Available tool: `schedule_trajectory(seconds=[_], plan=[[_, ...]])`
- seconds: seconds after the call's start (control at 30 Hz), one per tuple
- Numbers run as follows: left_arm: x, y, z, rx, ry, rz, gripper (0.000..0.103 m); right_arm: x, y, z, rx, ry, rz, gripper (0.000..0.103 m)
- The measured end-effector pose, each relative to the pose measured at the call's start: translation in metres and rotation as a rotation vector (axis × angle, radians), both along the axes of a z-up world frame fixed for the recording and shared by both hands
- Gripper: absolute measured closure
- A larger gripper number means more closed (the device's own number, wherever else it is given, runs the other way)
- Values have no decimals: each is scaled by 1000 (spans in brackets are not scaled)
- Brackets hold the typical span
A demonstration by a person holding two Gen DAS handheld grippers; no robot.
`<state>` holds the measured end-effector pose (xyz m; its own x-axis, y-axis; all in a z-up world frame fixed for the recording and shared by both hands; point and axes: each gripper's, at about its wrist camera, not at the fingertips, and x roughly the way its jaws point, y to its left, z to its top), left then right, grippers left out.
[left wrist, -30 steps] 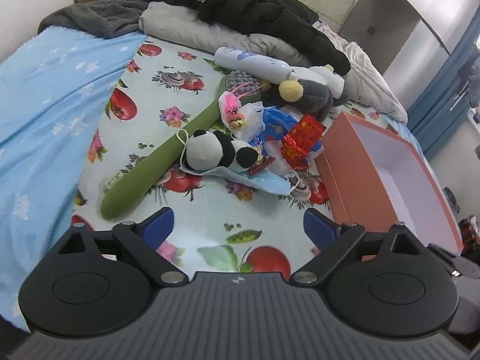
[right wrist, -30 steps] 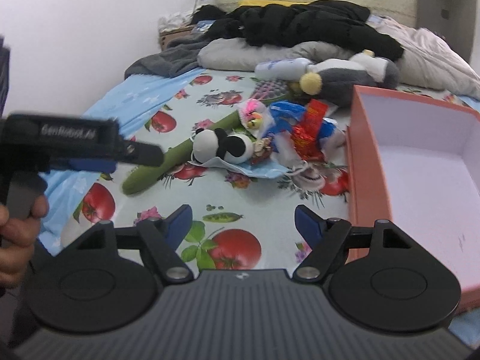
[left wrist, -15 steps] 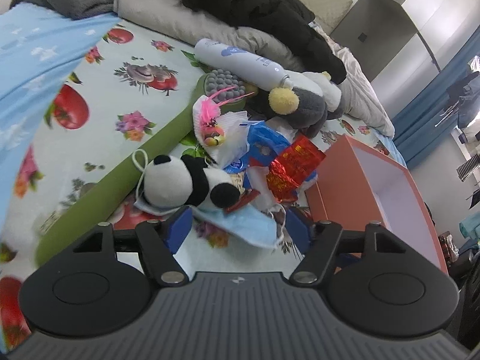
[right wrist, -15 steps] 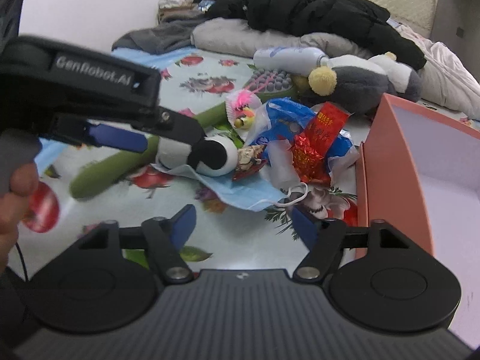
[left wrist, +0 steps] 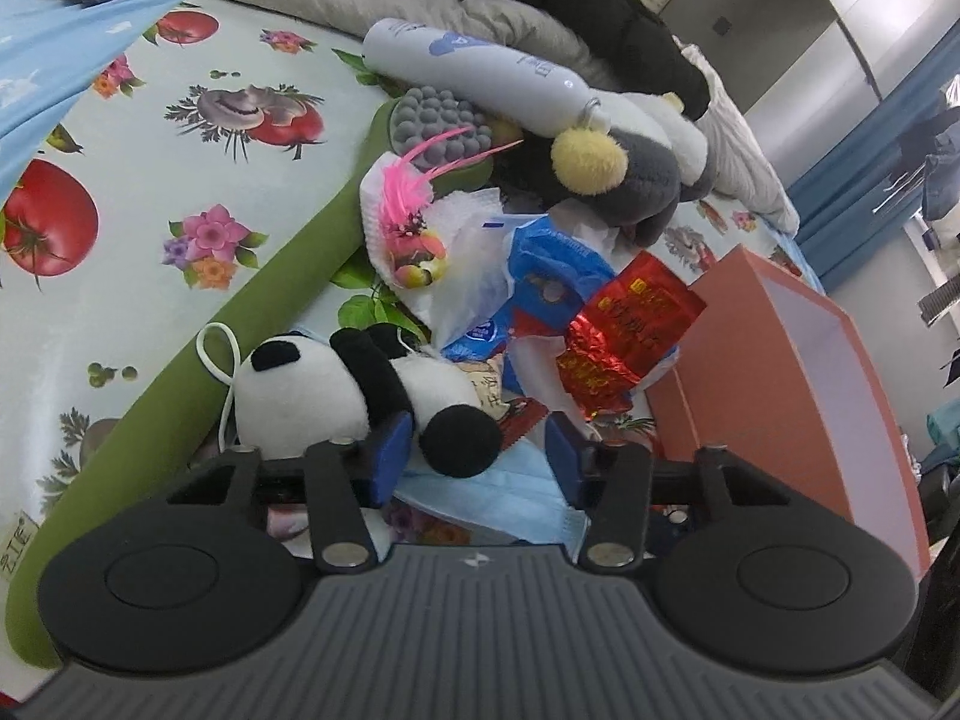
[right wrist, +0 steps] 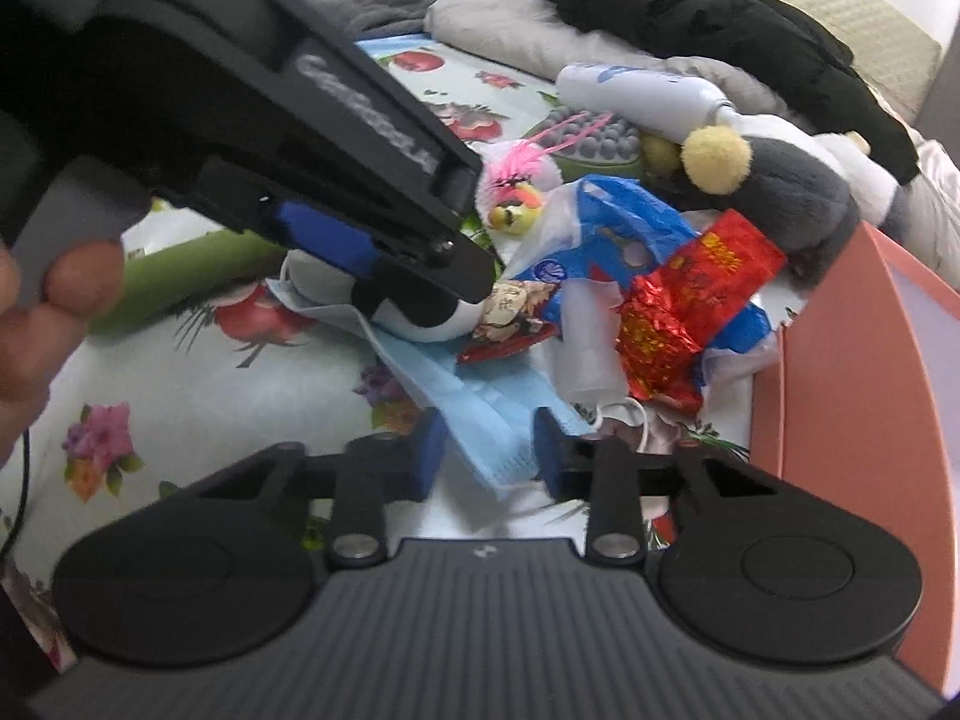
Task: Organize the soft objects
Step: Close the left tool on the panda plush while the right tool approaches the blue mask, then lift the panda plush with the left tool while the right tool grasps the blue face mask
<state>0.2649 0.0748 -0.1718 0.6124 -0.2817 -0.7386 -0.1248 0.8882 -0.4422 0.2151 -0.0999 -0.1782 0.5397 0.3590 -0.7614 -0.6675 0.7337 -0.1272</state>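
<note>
Meanwhile, your left tool (left wrist: 474, 450) sat with fingers apart around the rear of the panda plush (left wrist: 354, 390), which lay on the bed (left wrist: 180, 198) atop a blue face mask (left wrist: 504, 498). Your right tool (right wrist: 489, 450) was likewise spread, straddling that mask's edge beside the orange box (right wrist: 840, 396).

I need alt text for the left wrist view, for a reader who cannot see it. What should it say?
The open left gripper has its jaws around a panda plush lying on a blue face mask on a bed. Behind lie crumpled wrappers, a white bottle and a grey plush; an orange box stands to the right.
</note>
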Motion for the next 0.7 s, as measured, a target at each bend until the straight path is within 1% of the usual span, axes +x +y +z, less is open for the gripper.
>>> schedule_trajectory(seconds=[0.03, 0.07, 0.1, 0.2, 0.33, 0.53, 0.7], plan=[[1, -1, -1, 6, 3, -3, 60, 0, 1, -1, -2, 6, 10, 81], [2, -1, -1, 15, 4, -6, 70, 2, 2, -2, 1, 14, 17, 90], [3, -2, -1, 20, 7, -8, 72, 2, 2, -2, 6, 19, 17, 95], [-1, -3, 1, 33, 0, 2, 75, -3, 2, 3, 15, 10, 35, 99], [-11, -4, 12, 32, -28, 9, 77, -13, -2, 16, 30, -9, 34, 99], [-37, -8, 45, 33, -104, 18, 77, -33, -14, 37, 49, -42, 11, 100], [-69, -10, 68, 30, -155, 19, 77, -57, -26, 49, 55, -50, -12, 100]])
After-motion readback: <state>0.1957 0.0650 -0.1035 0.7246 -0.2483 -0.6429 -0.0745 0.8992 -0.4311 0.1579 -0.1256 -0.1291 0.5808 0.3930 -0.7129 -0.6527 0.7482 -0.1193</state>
